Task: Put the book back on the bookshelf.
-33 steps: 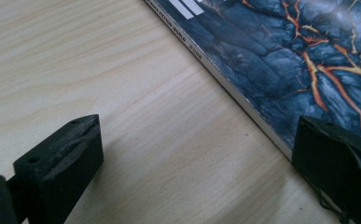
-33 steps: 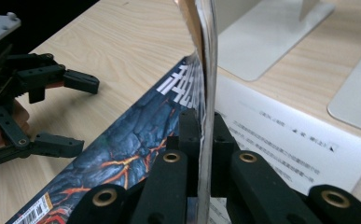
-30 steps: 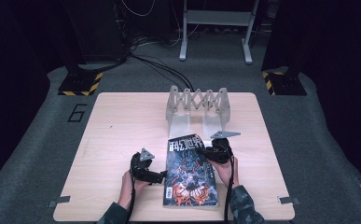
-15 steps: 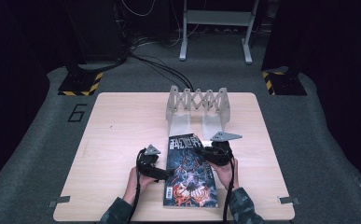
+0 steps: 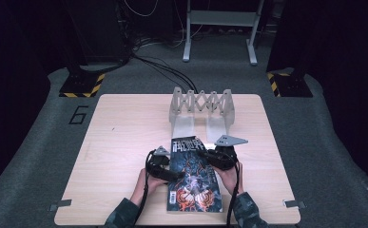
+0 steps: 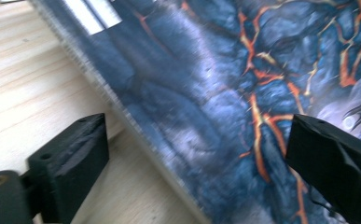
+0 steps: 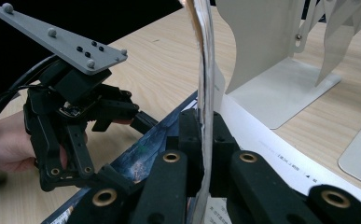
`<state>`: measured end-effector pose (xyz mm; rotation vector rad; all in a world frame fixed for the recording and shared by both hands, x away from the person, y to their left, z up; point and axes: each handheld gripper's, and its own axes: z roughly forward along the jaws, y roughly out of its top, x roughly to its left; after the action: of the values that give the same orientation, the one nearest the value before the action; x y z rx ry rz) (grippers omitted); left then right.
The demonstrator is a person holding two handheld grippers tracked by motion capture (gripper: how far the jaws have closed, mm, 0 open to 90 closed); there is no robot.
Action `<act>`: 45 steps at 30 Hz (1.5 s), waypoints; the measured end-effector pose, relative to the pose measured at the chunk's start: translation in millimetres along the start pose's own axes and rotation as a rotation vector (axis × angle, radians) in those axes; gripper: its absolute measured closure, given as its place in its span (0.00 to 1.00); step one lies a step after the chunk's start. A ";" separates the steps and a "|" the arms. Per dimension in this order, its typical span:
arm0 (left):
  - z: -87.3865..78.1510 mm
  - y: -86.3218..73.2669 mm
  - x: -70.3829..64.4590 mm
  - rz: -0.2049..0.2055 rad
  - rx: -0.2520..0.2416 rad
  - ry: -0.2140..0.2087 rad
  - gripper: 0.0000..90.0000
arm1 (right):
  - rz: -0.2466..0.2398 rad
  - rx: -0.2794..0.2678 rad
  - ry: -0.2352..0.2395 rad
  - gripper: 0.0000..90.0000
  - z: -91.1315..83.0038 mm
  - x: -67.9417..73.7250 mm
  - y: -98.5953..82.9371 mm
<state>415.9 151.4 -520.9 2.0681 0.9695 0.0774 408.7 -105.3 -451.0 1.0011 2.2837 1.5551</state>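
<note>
**Two grippers at a magazine on a wooden table**

High view. A magazine [image 5: 193, 175] with a dark, orange-veined cover lies on the near middle of the table [image 5: 120, 137], its top edge just in front of a grey expanding file rack [image 5: 201, 110]. The left gripper [image 5: 165, 172] sits at the magazine's left edge; the right gripper [image 5: 218, 159] sits at its upper right edge. A hand [image 5: 143, 184] holds the left gripper and another hand [image 5: 231, 175] holds the right one.

Left gripper view. The two black jaws stand wide apart, one over the bare wood, the other over the cover. The magazine's left edge [image 6: 136, 126] runs diagonally between them; whether either jaw touches the cover cannot be told.

Right gripper view. The jaws are pressed together on the cover sheet [image 7: 205, 93], which stands upright from between them, with a white inner page [image 7: 262, 135] exposed beneath. The left gripper [image 7: 143, 122] rests at the far edge, jaws apart. The rack's base plates [image 7: 285, 88] lie just beyond.
</note>
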 end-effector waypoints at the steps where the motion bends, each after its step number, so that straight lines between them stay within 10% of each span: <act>1: 0.4 0.4 -0.6 -0.002 0.002 -0.003 0.09 | -0.001 0.001 0.000 0.98 0.2 -0.3 -0.2; 10: 0.6 1.1 -2.4 0.000 0.006 0.014 0.20 | 0.069 0.017 0.012 0.97 5.1 -14.7 -7.4; 22: -0.4 -4.4 -4.9 0.023 -0.043 0.101 0.43 | 0.197 0.199 -0.148 0.88 29.6 -35.2 -28.0; 45: -2.3 -2.1 -2.0 0.044 -0.020 0.096 0.47 | 0.139 0.397 -0.289 0.37 15.1 -36.3 -46.5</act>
<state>412.4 152.4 -520.4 2.0834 0.9774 0.2106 424.2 -127.0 -505.7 1.4031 2.3972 0.9321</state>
